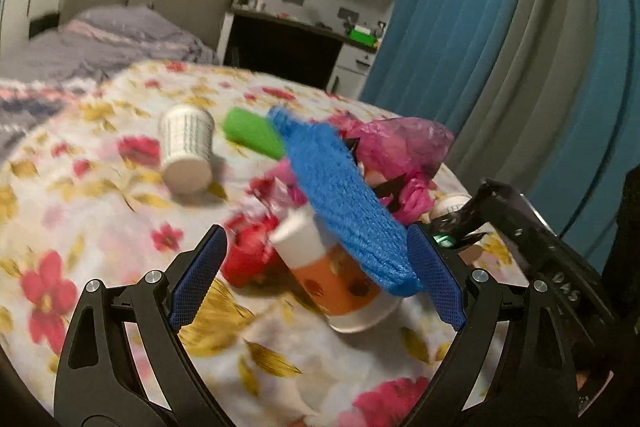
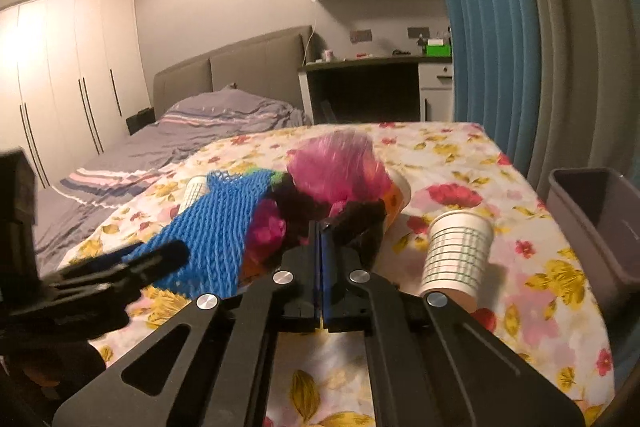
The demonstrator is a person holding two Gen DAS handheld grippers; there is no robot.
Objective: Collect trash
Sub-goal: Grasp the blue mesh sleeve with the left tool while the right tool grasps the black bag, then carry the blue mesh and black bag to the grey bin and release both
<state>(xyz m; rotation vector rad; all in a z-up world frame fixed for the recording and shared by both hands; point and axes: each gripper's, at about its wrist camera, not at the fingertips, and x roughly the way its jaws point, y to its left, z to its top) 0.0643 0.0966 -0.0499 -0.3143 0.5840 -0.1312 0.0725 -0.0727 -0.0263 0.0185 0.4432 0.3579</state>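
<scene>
My left gripper (image 1: 316, 233) stands open over the flowered bedspread. Between its blue pads (image 1: 196, 279) lies an orange paper cup (image 1: 336, 287) on its side, with a red wrapper (image 1: 248, 255) beside it. A blue foam net (image 1: 344, 203) slants across the cup toward the right pad. My right gripper (image 2: 320, 225) is shut on a black plastic strip (image 2: 356, 219) of the pink bag bundle (image 2: 340, 167). The net (image 2: 212, 227) drapes left of that bundle. A white cup with green lines (image 1: 186, 151) lies further back; another (image 2: 456, 255) stands upside down right of the right gripper.
A grey bin (image 2: 596, 223) stands at the bed's right edge. A green flat piece (image 1: 252, 133) lies behind the net. Blue and grey curtains (image 2: 500, 47) hang at the right. A second bed (image 2: 192, 139), wardrobe and desk fill the background.
</scene>
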